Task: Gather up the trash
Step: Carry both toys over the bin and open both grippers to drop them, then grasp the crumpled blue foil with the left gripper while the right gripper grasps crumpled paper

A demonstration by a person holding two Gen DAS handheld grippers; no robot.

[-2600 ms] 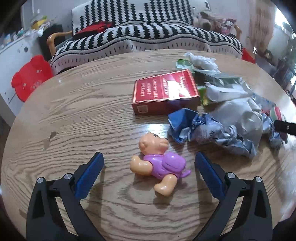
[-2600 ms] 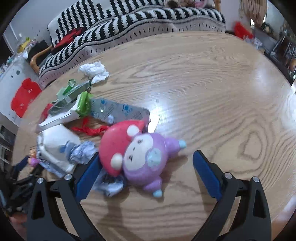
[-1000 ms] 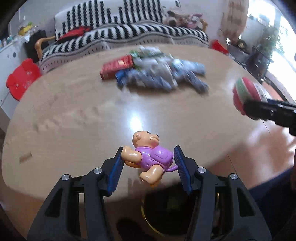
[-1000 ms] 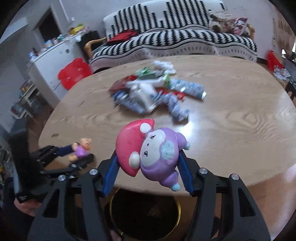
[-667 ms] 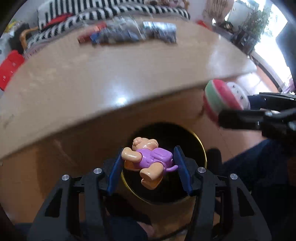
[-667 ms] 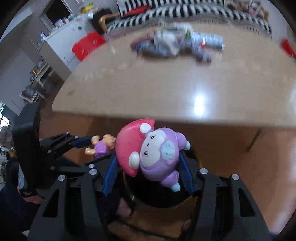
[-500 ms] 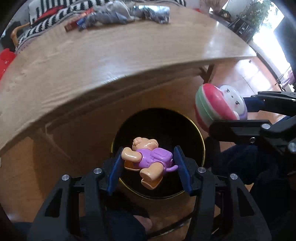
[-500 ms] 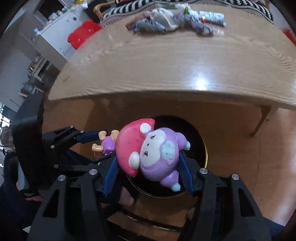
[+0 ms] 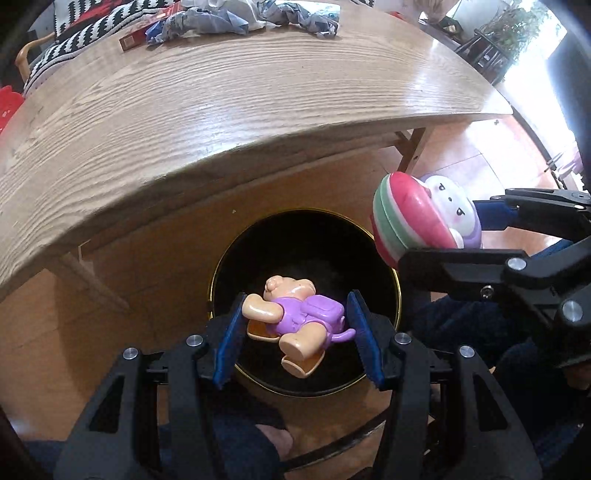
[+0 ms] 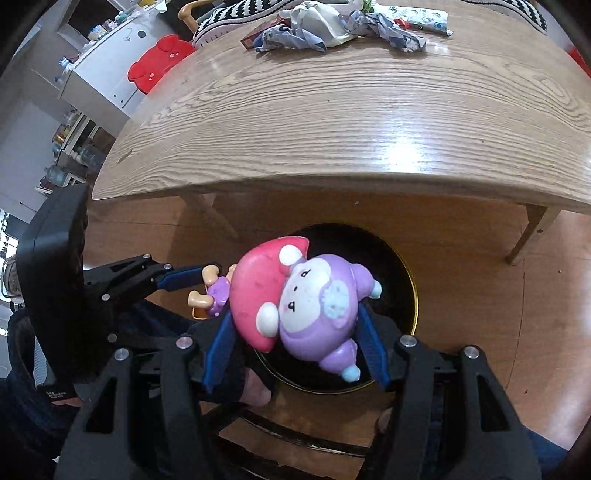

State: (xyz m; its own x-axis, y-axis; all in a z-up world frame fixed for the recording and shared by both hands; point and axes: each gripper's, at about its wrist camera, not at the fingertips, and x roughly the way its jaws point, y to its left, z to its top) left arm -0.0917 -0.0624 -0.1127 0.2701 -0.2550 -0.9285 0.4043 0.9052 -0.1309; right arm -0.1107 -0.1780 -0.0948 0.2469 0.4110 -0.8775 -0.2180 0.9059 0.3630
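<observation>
My left gripper (image 9: pixel 297 332) is shut on a small pig toy (image 9: pixel 291 319) in a purple shirt, held over the open black bin (image 9: pixel 258 254) with a gold rim on the floor. My right gripper (image 10: pixel 297 341) is shut on a purple mushroom-cap toy (image 10: pixel 299 302), held above the same bin (image 10: pixel 391 266). The mushroom-cap toy (image 9: pixel 417 225) and right gripper also show at the right of the left wrist view. The left gripper with the pig toy (image 10: pixel 210 286) shows at the left of the right wrist view.
The wooden table (image 9: pixel 221 92) juts out above the bin, with a pile of crumpled wrappers (image 9: pixel 236 18) and a red box (image 9: pixel 135 38) at its far side. Table legs (image 10: pixel 532 232) stand near the bin. My legs are below the grippers.
Both grippers have carried their toys off the table edge and down over the bin. Since half a second ago they have sunk slightly closer to it.
</observation>
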